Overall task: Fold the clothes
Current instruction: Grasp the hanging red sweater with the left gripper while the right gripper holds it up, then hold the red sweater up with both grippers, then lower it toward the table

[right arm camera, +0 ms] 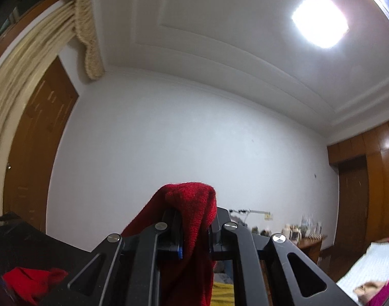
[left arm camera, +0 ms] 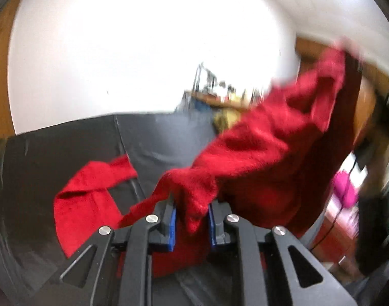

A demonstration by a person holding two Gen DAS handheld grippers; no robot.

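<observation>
A red knitted garment (left arm camera: 266, 148) hangs lifted above a dark grey cloth-covered surface (left arm camera: 67, 148). My left gripper (left arm camera: 192, 219) is shut on a bunched edge of it between the blue pads. One red sleeve (left arm camera: 87, 199) trails on the surface at the left. The garment stretches up to the right, where it is blurred. In the right wrist view my right gripper (right arm camera: 194, 234) is shut on another edge of the red garment (right arm camera: 194, 204), which drapes over the fingers and hangs below. A red part (right arm camera: 28, 283) lies at the lower left on the dark surface (right arm camera: 21, 242).
A white wall (right arm camera: 181, 140) and ceiling fill the right wrist view. A wooden door (right arm camera: 33, 153) and curtain are at the left, wooden wardrobes (right arm camera: 373, 178) at the right. A cluttered desk (right arm camera: 296, 232) stands far back. A white bed (right arm camera: 373, 262) with pink cloth lies at the right.
</observation>
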